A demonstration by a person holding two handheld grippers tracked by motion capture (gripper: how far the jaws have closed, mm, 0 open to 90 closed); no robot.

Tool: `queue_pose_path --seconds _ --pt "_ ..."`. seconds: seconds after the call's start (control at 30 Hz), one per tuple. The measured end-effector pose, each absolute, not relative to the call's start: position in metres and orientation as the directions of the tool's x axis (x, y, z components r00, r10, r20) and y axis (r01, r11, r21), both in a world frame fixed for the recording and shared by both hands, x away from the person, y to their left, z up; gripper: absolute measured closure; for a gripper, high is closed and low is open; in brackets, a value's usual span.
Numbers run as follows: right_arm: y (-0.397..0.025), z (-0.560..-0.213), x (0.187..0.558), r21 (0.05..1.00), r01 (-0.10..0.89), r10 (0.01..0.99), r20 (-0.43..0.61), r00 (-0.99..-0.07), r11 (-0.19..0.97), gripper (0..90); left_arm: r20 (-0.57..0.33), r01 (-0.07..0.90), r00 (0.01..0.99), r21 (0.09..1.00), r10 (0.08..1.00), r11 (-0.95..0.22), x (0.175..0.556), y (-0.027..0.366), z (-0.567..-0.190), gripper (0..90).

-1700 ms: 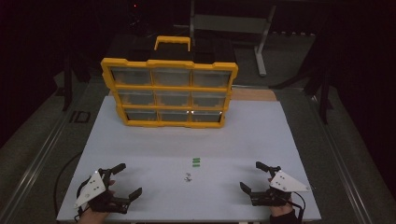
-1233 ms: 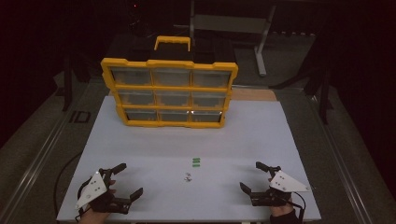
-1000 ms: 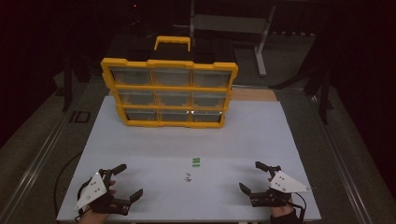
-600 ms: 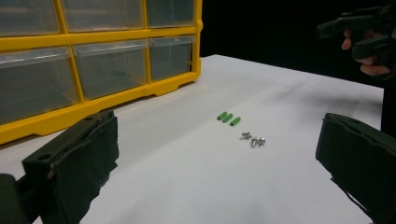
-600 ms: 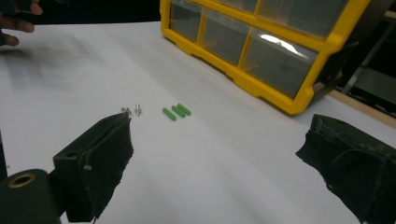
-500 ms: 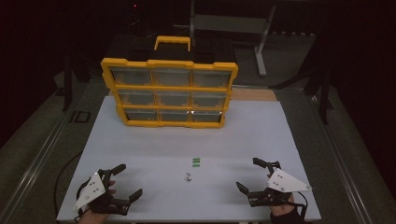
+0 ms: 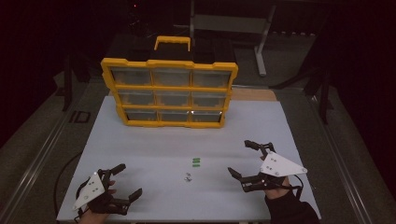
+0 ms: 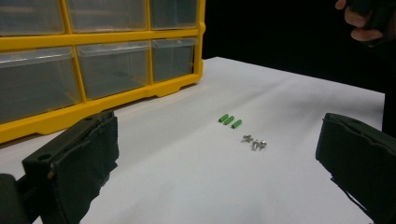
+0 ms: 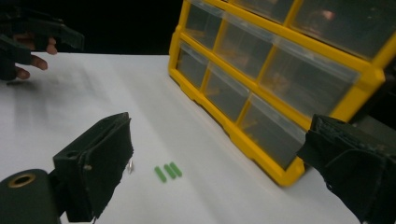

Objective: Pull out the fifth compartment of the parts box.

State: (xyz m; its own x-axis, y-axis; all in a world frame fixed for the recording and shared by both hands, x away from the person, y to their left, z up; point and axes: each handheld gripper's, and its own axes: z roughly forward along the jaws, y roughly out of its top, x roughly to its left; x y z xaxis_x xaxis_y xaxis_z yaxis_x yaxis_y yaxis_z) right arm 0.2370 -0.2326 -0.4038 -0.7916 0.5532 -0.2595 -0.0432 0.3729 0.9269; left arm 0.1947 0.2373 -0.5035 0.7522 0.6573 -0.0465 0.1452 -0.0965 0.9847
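Note:
A yellow drawer organizer [image 7: 170,93] with clear drawers stands upright at the back of the white table [image 7: 154,140]. Three small green pieces [image 7: 196,162] lie side by side mid-table, with a few tiny metal screws [image 7: 188,177] just in front of them. My left gripper [image 7: 130,179] is open near the front left corner, empty. My right gripper [image 7: 238,157] is open at the front right, also empty. In the left gripper view the green pieces [image 8: 230,120] and screws [image 8: 254,142] lie between the jaws, farther off. The right gripper view shows the green pieces [image 9: 168,171] below the organizer [image 9: 261,84].
A black carry handle framed in yellow [image 7: 172,43] tops the organizer. A brown board [image 7: 252,94] lies behind it on the right. Metal rails [image 7: 42,154] run along the table's left side. Dark floor surrounds the table.
My right gripper has shifted slightly forward, away from the table's front edge. The left gripper and the small parts have stayed put.

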Motion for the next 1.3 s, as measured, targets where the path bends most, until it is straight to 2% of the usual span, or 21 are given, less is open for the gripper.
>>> queue_pose_path --seconds 0.77,1.3 --pt "-0.162 -0.375 0.284 0.890 -0.148 0.431 -0.348 -0.833 0.432 7.2 -0.039 0.142 0.755 0.984 0.655 -0.105 0.195 0.237 -0.504 0.0" --pt "-0.115 -0.352 0.320 0.890 -0.163 0.355 -0.330 -0.875 0.426 7.3 -0.042 0.145 0.758 0.984 0.651 -0.105 0.195 0.236 -0.504 0.0"
